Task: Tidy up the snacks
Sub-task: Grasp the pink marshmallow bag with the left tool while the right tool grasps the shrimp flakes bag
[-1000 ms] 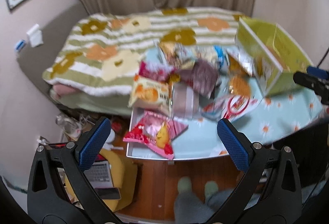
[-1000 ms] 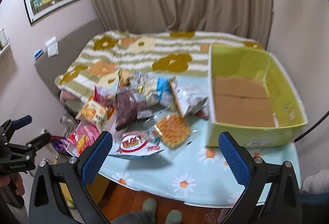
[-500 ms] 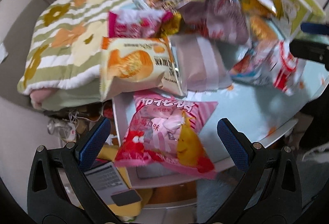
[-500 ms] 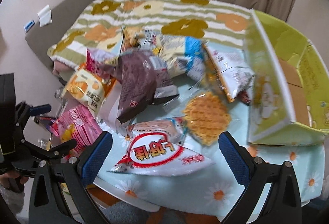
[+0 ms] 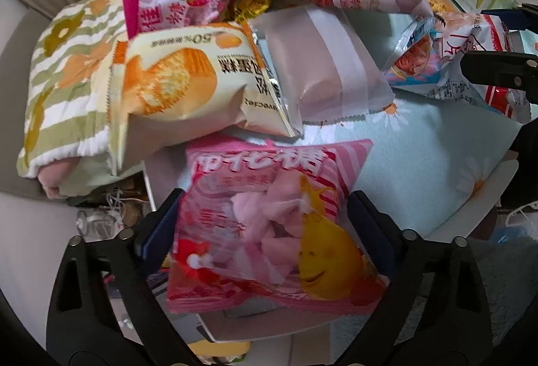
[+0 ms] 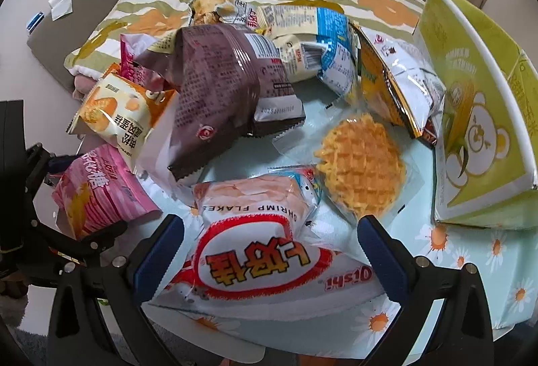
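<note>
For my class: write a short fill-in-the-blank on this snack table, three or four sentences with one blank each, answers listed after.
1. The pink marshmallow bag lies between the fingers of the ____ gripper.
2. English words on the red-and-white bag read "____ flakes".
3. The round waffle sits in ____ wrapping.
4. The green box has a cartoon ____ printed on its side.

Missing words: left; shrimp; clear; bear

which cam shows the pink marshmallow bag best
Left wrist: the pink marshmallow bag fills the centre between the closing left gripper jaws. The right wrist view shows it small, at the left edge.
</note>
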A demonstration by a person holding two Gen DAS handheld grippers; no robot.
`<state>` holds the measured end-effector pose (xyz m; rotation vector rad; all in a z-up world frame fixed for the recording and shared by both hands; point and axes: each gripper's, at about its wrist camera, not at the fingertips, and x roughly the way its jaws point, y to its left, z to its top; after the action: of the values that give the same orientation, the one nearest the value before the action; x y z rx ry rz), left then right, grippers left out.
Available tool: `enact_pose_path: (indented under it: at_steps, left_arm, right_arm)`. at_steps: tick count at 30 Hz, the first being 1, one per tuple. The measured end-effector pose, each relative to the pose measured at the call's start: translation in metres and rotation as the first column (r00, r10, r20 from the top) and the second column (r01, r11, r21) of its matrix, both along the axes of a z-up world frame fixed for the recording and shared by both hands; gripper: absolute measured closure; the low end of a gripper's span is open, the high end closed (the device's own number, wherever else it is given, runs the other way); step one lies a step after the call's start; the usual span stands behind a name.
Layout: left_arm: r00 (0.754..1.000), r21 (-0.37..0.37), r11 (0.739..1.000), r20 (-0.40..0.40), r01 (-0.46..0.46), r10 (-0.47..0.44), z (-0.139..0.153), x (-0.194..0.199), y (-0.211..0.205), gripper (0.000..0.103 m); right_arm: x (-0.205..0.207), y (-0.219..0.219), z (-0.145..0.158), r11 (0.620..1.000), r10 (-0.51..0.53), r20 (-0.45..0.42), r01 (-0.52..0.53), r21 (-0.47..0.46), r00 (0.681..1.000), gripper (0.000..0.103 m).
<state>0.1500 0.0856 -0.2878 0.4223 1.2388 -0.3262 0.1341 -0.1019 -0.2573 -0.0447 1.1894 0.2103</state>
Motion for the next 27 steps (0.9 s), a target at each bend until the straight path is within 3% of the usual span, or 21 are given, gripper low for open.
enact_pose_path:
  at_steps: [17, 20, 27]
  left_arm:
    - [1.0, -0.083, 0.997, -0.021, -0.001, 0.0, 0.003, -0.011, 0.018, 0.024]
    - [1.0, -0.093, 0.996, -0.02, -0.002, 0.0, 0.007, -0.012, 0.019, 0.024]
    - [1.0, -0.117, 0.993, -0.005, -0.02, 0.019, 0.019, -0.017, 0.016, 0.024]
  right_arm:
    - [0.003, 0.0, -0.018, 1.0, -0.03, -0.064, 0.03, -0.008, 0.998, 0.001]
    - [0.001, -0.001, -0.021, 1.0, -0.03, -0.077, 0.03, 0.006, 0.997, 0.009]
    - [-0.005, 0.001, -0.02, 0.999, -0.012, -0.071, 0.014, 0.03, 0.997, 0.043]
